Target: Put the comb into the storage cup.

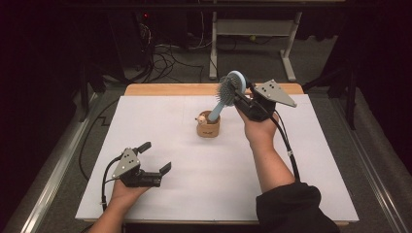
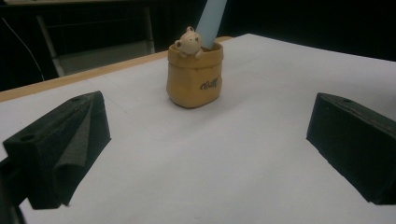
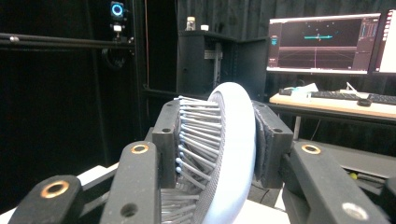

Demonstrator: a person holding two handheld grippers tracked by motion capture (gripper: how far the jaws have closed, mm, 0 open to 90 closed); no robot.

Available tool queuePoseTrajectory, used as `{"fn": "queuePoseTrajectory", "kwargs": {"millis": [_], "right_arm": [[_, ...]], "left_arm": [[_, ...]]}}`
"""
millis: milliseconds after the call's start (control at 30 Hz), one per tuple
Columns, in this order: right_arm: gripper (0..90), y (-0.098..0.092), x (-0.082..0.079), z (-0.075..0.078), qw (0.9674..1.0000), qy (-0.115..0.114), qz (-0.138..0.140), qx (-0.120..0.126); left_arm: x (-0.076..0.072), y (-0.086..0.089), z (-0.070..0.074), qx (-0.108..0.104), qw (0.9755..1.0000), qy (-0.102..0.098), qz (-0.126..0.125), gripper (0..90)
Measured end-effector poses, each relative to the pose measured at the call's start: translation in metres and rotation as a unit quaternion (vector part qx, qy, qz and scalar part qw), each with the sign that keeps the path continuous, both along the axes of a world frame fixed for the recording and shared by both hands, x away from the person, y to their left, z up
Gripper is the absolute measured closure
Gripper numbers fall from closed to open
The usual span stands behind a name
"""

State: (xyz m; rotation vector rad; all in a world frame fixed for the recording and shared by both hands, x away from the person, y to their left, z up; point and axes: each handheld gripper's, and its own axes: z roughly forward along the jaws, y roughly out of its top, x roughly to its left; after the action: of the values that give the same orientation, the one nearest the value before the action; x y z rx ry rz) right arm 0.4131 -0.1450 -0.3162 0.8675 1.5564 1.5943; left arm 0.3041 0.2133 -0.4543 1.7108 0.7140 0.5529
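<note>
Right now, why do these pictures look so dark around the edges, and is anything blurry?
High view: the white table is lit, the room beyond dark. Left gripper view: the yellow pot is fairly sharp, the near black fingers soft. Right gripper view: the hairbrush is close and slightly soft; the monitor glows.

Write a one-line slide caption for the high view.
Right gripper clamps a blue hairbrush by its head, handle in a tan holder; left gripper rests open.
</note>
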Motion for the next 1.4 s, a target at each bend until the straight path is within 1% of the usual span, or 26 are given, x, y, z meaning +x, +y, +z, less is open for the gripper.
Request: {"fn": "queuePoseTrajectory", "kwargs": {"millis": [433, 800, 900, 1400], "right_arm": [[61.0, 0.006, 0.009, -0.009, 0.9999, 0.010, -0.004, -0.009], [60.9, 0.012, 0.014, -0.017, 0.9998, 0.017, -0.005, -0.009], [60.8, 0.014, 0.015, -0.020, 0.9997, 0.021, -0.005, -0.010], [60.6, 0.018, 0.021, -0.033, 0.9995, 0.029, -0.010, -0.011]], "left_arm": [[0.000, -0.001, 0.000, 0.001, 1.0000, 0.002, -0.002, 0.4], [0.000, -0.001, -0.001, 0.001, 1.0000, 0.003, -0.003, 0.4], [0.000, -0.003, -0.001, 0.004, 1.0000, 0.003, -0.005, 0.4], [0.000, -0.004, -0.002, 0.005, 0.9999, 0.004, -0.008, 0.4]]}}
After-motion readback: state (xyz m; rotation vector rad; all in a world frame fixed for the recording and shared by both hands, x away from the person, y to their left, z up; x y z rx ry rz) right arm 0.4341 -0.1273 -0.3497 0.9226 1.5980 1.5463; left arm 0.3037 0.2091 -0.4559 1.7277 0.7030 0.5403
